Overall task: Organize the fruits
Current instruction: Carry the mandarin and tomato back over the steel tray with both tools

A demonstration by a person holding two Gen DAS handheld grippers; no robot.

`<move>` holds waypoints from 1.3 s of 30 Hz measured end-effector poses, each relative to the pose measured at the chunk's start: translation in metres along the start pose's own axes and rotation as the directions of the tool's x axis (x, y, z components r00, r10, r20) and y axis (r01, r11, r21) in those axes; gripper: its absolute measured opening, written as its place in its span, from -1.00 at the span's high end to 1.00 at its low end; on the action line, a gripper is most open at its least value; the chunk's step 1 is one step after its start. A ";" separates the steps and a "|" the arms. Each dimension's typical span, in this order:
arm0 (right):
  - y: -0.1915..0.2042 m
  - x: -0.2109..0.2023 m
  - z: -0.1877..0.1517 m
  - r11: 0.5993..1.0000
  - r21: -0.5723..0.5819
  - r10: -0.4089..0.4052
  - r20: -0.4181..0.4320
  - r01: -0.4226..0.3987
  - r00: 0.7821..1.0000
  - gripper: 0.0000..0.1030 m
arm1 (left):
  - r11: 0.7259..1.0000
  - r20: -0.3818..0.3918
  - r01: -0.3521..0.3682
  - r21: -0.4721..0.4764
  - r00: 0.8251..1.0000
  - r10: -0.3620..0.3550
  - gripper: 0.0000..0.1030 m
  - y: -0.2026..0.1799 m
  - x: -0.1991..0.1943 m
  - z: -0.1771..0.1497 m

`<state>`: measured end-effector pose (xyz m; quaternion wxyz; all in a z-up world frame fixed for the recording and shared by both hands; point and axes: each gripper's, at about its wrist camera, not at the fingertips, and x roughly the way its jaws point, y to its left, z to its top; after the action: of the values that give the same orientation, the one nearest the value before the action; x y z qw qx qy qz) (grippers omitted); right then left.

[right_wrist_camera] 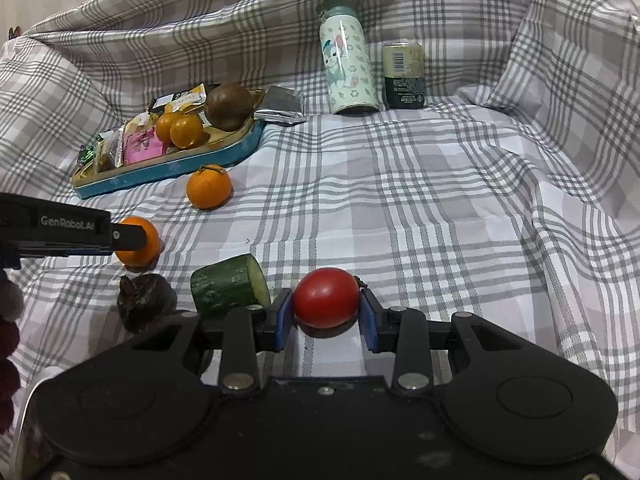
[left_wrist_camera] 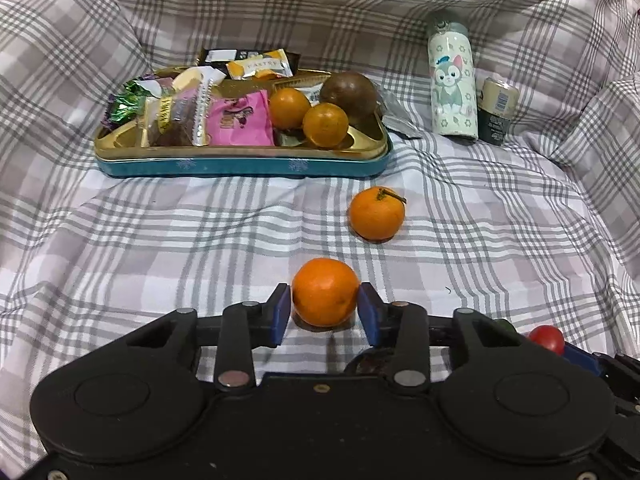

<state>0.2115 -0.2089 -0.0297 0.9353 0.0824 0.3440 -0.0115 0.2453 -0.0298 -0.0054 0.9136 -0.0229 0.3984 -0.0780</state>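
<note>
We hold the left gripper (left_wrist_camera: 324,312) low over the plaid cloth (left_wrist_camera: 480,240), its blue pads on either side of an orange (left_wrist_camera: 325,297); the pads sit just beside the peel, and we cannot tell whether they press on it. Our right gripper (right_wrist_camera: 326,312) is clamped on a red tomato (right_wrist_camera: 326,297), a pad tight against each side. Left of the tomato lie a cut cucumber piece (right_wrist_camera: 228,290) and a dark wrinkled fruit (right_wrist_camera: 145,302). A second orange with a stem (left_wrist_camera: 376,212) rests on the cloth between the held orange and the teal tin tray (left_wrist_camera: 240,166). At the tray's right end sit two small oranges (left_wrist_camera: 306,118) and a brown round fruit (left_wrist_camera: 347,92); wrapped snacks (left_wrist_camera: 240,118) fill the rest. A cartoon-cat bottle (left_wrist_camera: 452,80) and a can (left_wrist_camera: 496,110) stand at the cloth's far right.
</note>
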 end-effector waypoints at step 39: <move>0.019 -0.141 -0.064 0.992 -0.006 0.129 0.060 -0.129 0.990 0.28 | 1.000 0.015 -0.016 -0.013 1.000 0.016 0.13 -0.005 -0.153 -0.102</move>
<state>0.0645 -0.1845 0.0159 0.9440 0.1034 0.3098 0.0469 0.0678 -0.0081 0.0363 0.9169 -0.0264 0.3923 -0.0680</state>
